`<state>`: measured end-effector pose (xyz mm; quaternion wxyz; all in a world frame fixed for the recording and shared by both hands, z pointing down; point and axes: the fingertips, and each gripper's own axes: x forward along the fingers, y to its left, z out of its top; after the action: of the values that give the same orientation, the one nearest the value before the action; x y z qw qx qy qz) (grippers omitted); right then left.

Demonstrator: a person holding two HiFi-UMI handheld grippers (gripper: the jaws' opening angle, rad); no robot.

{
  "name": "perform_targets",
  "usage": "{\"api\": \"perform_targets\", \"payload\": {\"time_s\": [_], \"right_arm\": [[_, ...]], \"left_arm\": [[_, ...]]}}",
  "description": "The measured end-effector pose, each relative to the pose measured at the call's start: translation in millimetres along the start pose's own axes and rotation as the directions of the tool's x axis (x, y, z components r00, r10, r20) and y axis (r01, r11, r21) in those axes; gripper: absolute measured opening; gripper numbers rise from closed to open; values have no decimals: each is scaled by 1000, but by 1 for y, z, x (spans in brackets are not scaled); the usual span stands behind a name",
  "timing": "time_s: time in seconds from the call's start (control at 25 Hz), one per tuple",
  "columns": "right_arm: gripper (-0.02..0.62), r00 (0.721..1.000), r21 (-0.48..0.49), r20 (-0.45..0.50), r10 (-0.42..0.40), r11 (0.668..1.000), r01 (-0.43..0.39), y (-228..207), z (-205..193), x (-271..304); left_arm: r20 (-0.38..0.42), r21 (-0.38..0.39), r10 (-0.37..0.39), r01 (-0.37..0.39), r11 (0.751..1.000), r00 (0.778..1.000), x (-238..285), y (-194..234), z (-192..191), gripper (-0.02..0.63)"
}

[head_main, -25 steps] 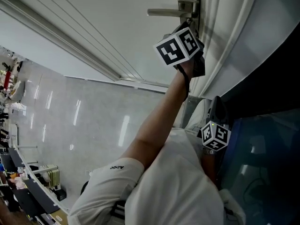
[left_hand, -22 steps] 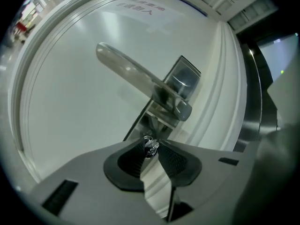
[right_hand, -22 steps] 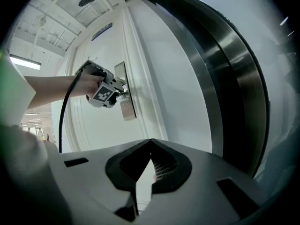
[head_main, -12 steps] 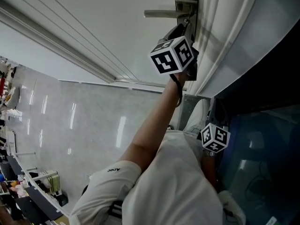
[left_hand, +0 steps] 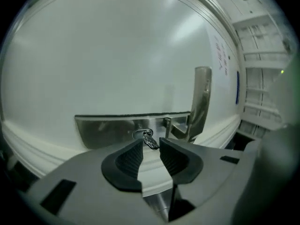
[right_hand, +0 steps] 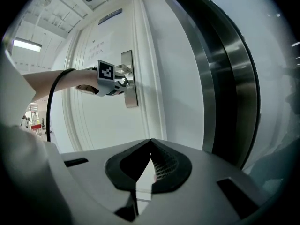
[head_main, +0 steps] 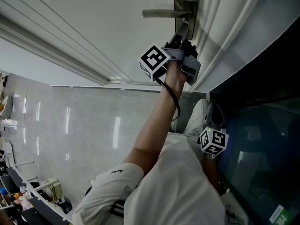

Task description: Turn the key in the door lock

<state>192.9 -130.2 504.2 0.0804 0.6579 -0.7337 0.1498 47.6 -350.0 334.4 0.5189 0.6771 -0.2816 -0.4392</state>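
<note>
A small key (left_hand: 150,141) sticks out of the keyhole in a steel lock plate (left_hand: 108,128) on a white door, beside the lever handle (left_hand: 201,97). My left gripper (left_hand: 151,147) is raised to the lock with the key between its jaw tips. Its jaws have just been opening, and a gap shows beside the key. In the head view the left gripper (head_main: 183,29) reaches up under the handle (head_main: 161,13). My right gripper (right_hand: 150,141) hangs low by the person's side, shut and empty; only its marker cube (head_main: 213,141) shows in the head view.
The white door frame (head_main: 220,36) runs along the right, with dark glass (head_main: 262,144) beyond it. The person's arm (head_main: 159,121) and white shirt fill the lower middle. A tiled floor (head_main: 70,125) lies at the left, with furniture far off.
The left gripper has rolled at the lock: its marker cube swung from the right of the hand round to its left. The right gripper has barely moved.
</note>
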Motion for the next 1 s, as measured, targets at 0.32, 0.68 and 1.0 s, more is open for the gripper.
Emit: {"api": "perform_targets", "payload": {"time_s": [0.32, 0.68, 1.0], "right_arm": [[2, 998, -30, -24, -54, 998, 53, -5, -4, -15], [2, 999, -12, -32, -42, 999, 42, 0, -10, -12], [2, 998, 9, -26, -53, 999, 53, -4, -16, -18]], "left_arm": [[16, -179, -30, 32, 983, 999, 5, 6, -3, 109], [-38, 217, 61, -51, 975, 997, 9, -5, -2, 41], [-94, 657, 237, -119, 745, 967, 8, -4, -7, 41]]}}
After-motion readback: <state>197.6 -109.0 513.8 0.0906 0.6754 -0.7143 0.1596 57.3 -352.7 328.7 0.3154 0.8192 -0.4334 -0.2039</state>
